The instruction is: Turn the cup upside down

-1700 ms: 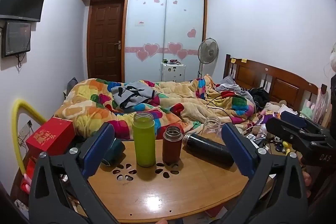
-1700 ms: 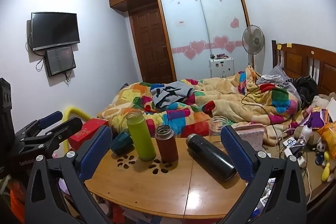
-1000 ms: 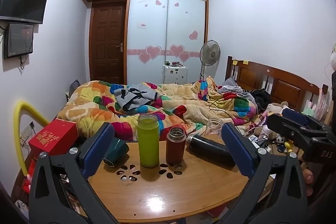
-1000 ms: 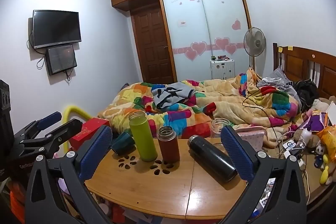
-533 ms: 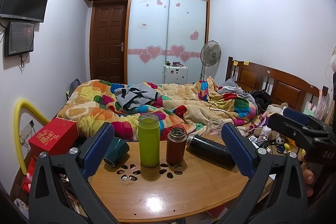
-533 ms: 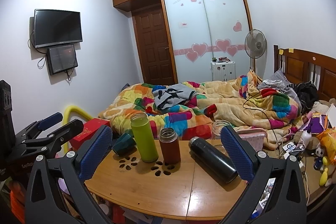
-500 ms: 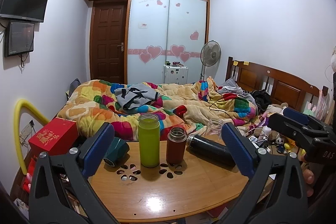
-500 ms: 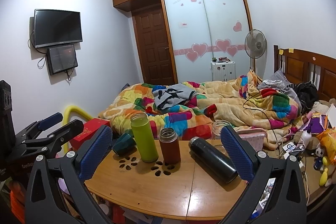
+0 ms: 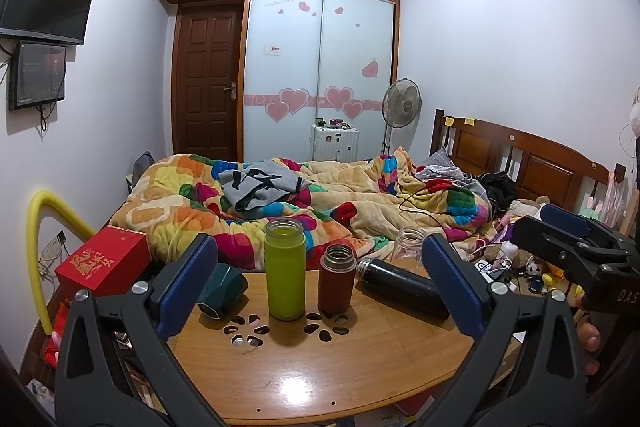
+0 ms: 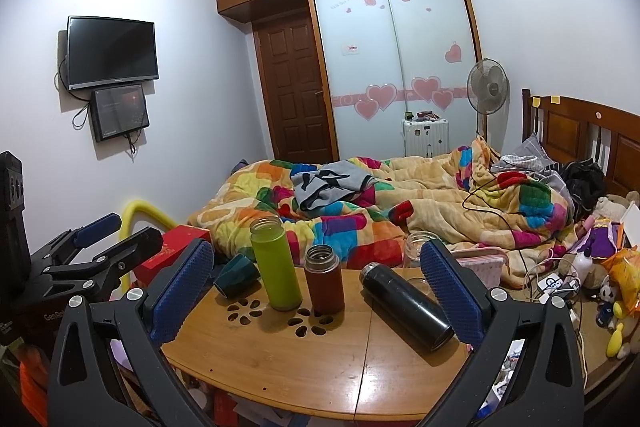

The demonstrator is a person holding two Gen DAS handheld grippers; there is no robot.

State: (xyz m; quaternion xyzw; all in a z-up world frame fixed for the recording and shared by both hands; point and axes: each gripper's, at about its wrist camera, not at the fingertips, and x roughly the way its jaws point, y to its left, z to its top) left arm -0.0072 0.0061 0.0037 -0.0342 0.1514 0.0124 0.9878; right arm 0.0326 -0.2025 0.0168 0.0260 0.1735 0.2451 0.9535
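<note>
A dark teal cup (image 9: 224, 287) lies on its side at the far left of the round wooden table (image 9: 320, 379); it also shows in the right wrist view (image 10: 236, 274). A lime green flask (image 9: 285, 279) and a brown flask (image 9: 337, 278) stand upright mid-table. A black flask (image 9: 404, 293) lies on its side at the right, and a clear glass jar (image 9: 408, 247) stands behind it. My left gripper (image 9: 320, 285) is open and empty, back from the table. My right gripper (image 10: 316, 287) is open and empty too.
A red box (image 9: 102, 261) sits left of the table. A bed with a bright patchwork quilt (image 9: 320, 199) lies behind it. Toys, cables and clutter (image 10: 580, 267) fill the right side. A yellow foam tube (image 9: 44, 227) arches at the left.
Both grippers have drifted slightly, so the table objects sit a little lower and further right in view. Nothing on the table has moved. Both stay open.
</note>
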